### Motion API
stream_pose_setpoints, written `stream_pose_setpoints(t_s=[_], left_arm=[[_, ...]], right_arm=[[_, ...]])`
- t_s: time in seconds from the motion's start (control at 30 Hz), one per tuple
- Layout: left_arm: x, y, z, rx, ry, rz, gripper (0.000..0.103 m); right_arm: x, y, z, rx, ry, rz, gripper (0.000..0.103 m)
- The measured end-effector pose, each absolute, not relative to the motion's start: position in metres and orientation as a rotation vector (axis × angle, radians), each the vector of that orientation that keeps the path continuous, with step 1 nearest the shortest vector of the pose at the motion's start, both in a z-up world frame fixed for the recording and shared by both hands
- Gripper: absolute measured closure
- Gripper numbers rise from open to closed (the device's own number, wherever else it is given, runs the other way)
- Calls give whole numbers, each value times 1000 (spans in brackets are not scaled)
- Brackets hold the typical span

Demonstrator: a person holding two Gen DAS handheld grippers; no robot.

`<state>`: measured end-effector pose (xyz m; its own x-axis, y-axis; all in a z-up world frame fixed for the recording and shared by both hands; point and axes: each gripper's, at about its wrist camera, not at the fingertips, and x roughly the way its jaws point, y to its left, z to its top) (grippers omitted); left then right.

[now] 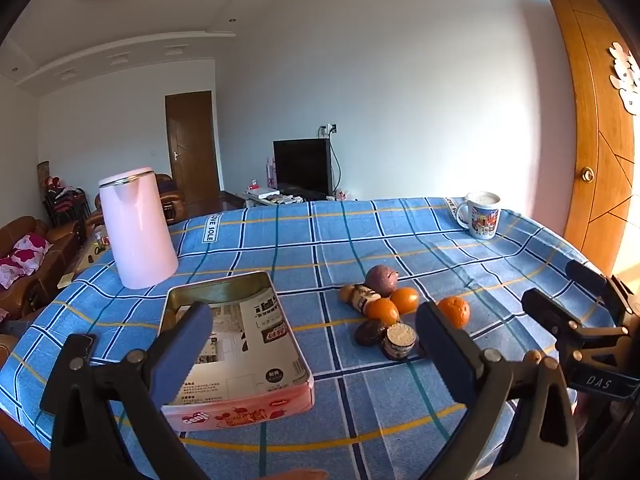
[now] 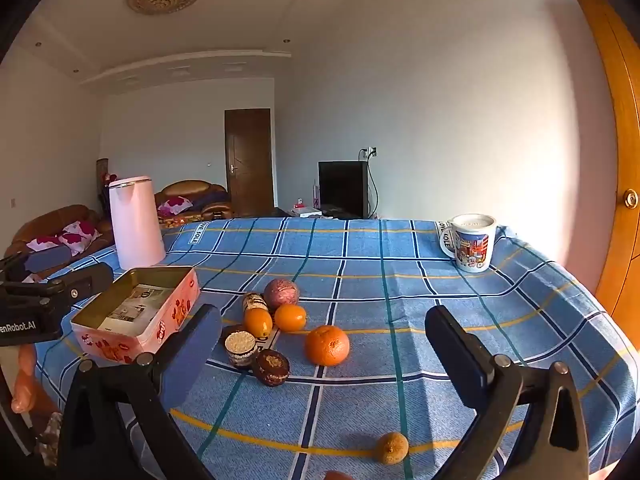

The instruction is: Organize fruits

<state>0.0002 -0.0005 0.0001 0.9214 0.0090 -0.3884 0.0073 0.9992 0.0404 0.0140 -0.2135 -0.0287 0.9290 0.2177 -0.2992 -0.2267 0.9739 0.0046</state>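
Observation:
An open pink tin box (image 1: pixel 240 352) lined with printed paper lies on the blue checked tablecloth; it also shows in the right wrist view (image 2: pixel 136 312). Right of it lies a cluster of fruit: a purple passion fruit (image 1: pixel 382 280), two small oranges (image 1: pixel 394 306), a larger orange (image 1: pixel 454 311) (image 2: pixel 327 345), a dark round fruit (image 2: pixel 272 366) and two small cakes (image 2: pixel 241 346). A small brown fruit (image 2: pixel 392 447) lies apart near the front edge. My left gripper (image 1: pixel 312 340) is open and empty above the tin's right side. My right gripper (image 2: pixel 324 344) is open and empty, near the larger orange.
A pink kettle (image 1: pixel 136 228) stands at the table's back left. A patterned mug (image 1: pixel 482 214) stands at the back right corner. A wooden door (image 1: pixel 596 132) is close on the right. Sofas (image 1: pixel 24 264) stand beyond the left edge.

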Motion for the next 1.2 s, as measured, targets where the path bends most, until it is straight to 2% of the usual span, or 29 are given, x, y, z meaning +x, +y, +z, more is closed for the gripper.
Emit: stream_pose_setpoints(t_s=[1.2], left_arm=[[3, -5, -10, 37, 427, -1, 0]], right_arm=[[11, -221, -33, -18, 293, 215, 1]])
